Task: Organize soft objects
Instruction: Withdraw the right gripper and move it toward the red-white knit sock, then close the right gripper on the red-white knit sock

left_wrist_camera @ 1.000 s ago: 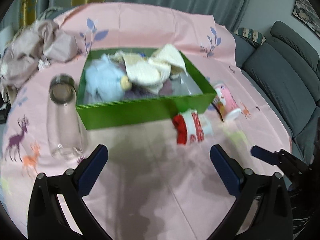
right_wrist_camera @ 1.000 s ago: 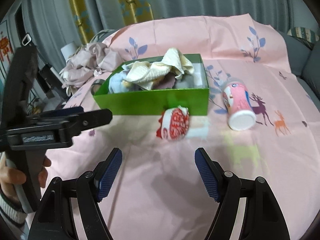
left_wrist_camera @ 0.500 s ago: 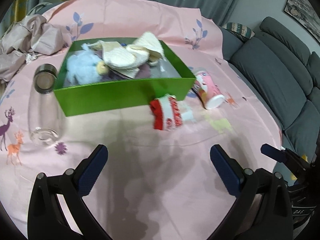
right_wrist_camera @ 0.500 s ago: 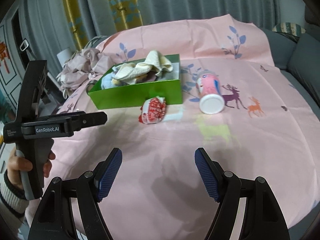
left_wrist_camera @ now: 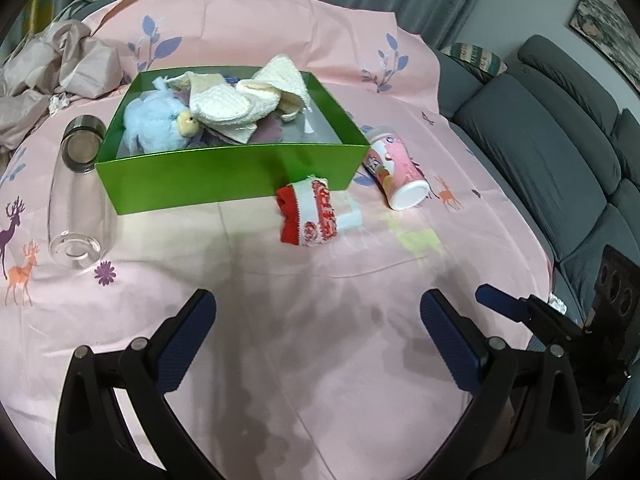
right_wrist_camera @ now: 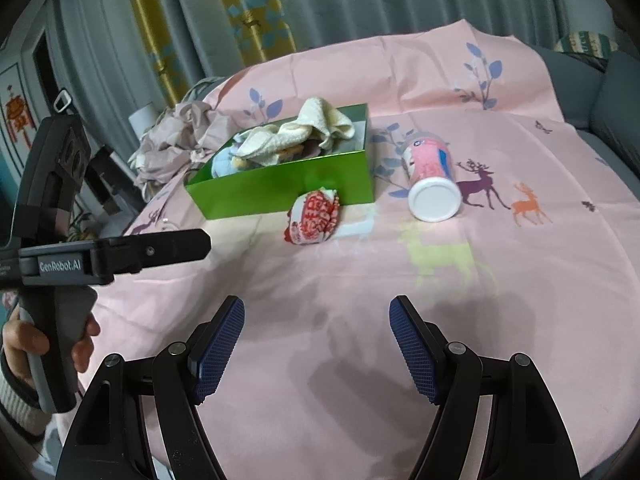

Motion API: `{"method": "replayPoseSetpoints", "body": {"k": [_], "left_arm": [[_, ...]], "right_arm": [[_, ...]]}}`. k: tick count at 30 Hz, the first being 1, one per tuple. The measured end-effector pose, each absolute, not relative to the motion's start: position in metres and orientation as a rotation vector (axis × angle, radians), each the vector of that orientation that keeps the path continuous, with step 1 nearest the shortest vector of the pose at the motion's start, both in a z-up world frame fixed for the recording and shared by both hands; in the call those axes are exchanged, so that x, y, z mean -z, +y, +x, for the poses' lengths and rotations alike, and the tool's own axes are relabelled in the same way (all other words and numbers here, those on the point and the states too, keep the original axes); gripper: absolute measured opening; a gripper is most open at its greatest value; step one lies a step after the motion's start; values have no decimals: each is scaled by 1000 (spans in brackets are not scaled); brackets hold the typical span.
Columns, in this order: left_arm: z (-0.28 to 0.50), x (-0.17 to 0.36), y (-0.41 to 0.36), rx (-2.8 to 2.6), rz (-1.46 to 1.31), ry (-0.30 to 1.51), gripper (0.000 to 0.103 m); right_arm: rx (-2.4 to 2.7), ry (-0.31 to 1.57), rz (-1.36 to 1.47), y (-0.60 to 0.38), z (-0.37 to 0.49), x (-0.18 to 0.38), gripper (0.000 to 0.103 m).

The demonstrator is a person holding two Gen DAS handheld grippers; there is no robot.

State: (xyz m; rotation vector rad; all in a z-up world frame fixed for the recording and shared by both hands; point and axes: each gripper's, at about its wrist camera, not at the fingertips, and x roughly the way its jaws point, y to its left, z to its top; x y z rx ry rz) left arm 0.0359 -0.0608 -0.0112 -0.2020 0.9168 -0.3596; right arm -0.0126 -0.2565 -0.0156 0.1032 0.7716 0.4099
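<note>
Both jaws wide, empty, glass bottle [left_wrist_camera: 78,196] left of green box [left_wrist_camera: 224,172], pink cup [left_wrist_camera: 396,172] right.

The desk [left_wrist_camera: 280,320] is covered by a matt, creased pink printed cloth, on which a knitted red-and-white sock [left_wrist_camera: 308,216] and a glossy plastic cup [left_wrist_camera: 396,170] are seen. A smooth, slightly shiny green box [left_wrist_camera: 224,172] is filled with a fluffy blue toy [left_wrist_camera: 154,124] and nubby cream towels [left_wrist_camera: 228,102]; a clear glass bottle [left_wrist_camera: 78,200] with a metal rim lies beside it. The gripper fingers [right_wrist_camera: 218,350] are faced with textured blue pads on matt black plastic.
</note>
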Motion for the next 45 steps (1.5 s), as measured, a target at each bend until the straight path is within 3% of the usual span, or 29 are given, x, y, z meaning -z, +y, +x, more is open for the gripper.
{"method": "replayPoseSetpoints", "body": {"k": [17, 26, 35, 37, 44, 45], "left_arm": [[78, 33, -59, 348, -212, 936, 102], [111, 48, -63, 382, -258, 964, 100], [131, 52, -70, 480, -260, 1013, 87], [136, 54, -72, 499, -269, 1025, 78], [146, 65, -74, 513, -300, 1060, 76], [147, 66, -74, 516, -297, 1064, 71]], "right_arm": [[-392, 823, 168, -278, 44, 48, 76], [-544, 860, 50, -228, 74, 57, 76], [-592, 898, 45, -209, 109, 63, 75], [-609, 904, 50, -207, 116, 64, 70], [-641, 926, 78, -197, 134, 73, 58], [-642, 923, 77, -195, 135, 72, 55]]}}
